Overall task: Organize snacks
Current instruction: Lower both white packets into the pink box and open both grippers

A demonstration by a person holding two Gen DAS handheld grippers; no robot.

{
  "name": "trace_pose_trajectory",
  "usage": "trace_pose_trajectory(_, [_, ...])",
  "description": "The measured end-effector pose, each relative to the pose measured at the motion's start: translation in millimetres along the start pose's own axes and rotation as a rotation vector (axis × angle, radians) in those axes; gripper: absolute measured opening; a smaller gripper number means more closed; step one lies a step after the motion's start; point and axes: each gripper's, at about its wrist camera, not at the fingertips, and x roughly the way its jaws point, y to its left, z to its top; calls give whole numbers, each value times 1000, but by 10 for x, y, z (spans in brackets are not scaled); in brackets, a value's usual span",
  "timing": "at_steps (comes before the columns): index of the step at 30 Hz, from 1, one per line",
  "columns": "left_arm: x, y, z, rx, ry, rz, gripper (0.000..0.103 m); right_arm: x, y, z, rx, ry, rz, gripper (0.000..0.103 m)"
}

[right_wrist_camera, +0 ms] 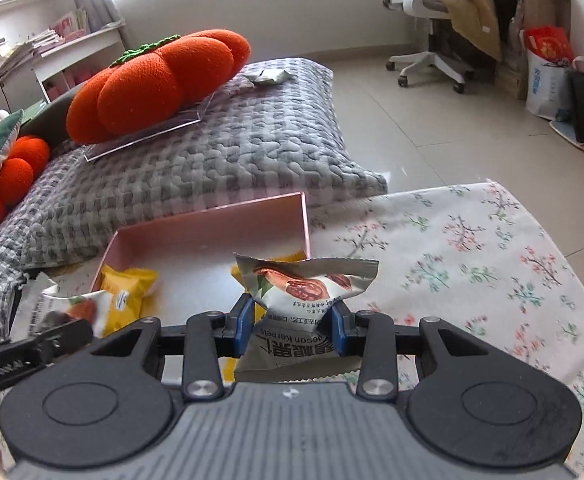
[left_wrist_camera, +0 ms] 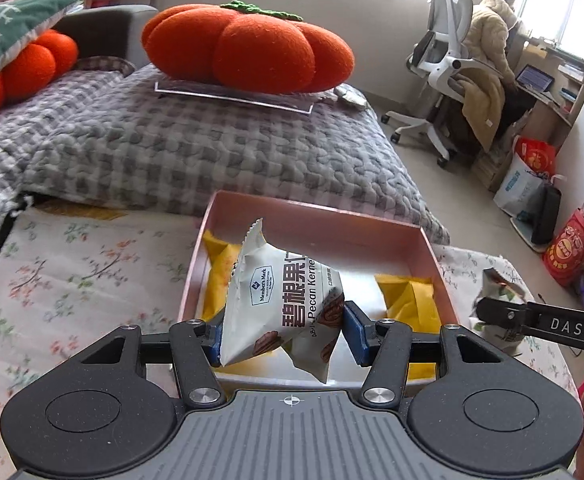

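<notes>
My left gripper [left_wrist_camera: 284,334] is shut on a white pecan kernel packet [left_wrist_camera: 276,296] and holds it over the near edge of a pink open box [left_wrist_camera: 320,216]. Two yellow snack packets [left_wrist_camera: 410,300] lie in the box. My right gripper [right_wrist_camera: 292,326] is shut on another white pecan packet [right_wrist_camera: 312,284], held over the box's near right corner [right_wrist_camera: 304,216]. One yellow packet [right_wrist_camera: 130,292] shows in the right wrist view. The left gripper with its packet [right_wrist_camera: 72,308] shows at the left edge there. The right gripper arm [left_wrist_camera: 532,320] shows at the right in the left wrist view.
The box sits on a floral cloth [right_wrist_camera: 472,248]. Behind it lies a grey checked quilt [left_wrist_camera: 212,148] with an orange pumpkin cushion [left_wrist_camera: 248,48] on a clear tray. An office chair [left_wrist_camera: 444,64] and bags [left_wrist_camera: 532,172] stand on the floor at the right.
</notes>
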Motion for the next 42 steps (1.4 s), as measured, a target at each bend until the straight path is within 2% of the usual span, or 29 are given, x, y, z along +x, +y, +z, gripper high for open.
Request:
trace_pose_trajectory(8, [341, 46, 7, -23, 24, -14, 53, 193, 106, 31, 75, 30, 228, 35])
trace_pose_trajectory(12, [406, 45, -10, 5, 20, -3, 53, 344, 280, -25, 45, 57, 262, 35])
trace_pose_trajectory(15, [451, 72, -10, -5, 19, 3, 53, 399, 369, -45, 17, 57, 262, 35])
trace_pose_trajectory(21, [513, 87, -18, 0, 4, 7, 54, 515, 331, -40, 45, 60, 284, 35])
trace_pose_trajectory(24, [495, 84, -2, 5, 7, 1, 58, 538, 301, -40, 64, 56, 284, 37])
trace_pose_trajectory(27, [394, 105, 55, -22, -6, -29, 66, 438, 281, 8, 93, 37, 276, 40])
trace_pose_trajectory(29, [311, 120, 94, -23, -23, -31, 73, 350, 282, 45, 84, 14, 269, 48])
trace_pose_trajectory(32, [206, 157, 128, -35, -40, -14, 74, 249, 258, 92, 86, -2, 236, 51])
trace_pose_trajectory(36, [89, 208, 154, -55, -44, 15, 74, 181, 167, 130, 149, 28, 238, 51])
trace_pose_trajectory(42, [-84, 281, 150, -85, -29, 43, 74, -8, 201, 157, 118, 47, 223, 53])
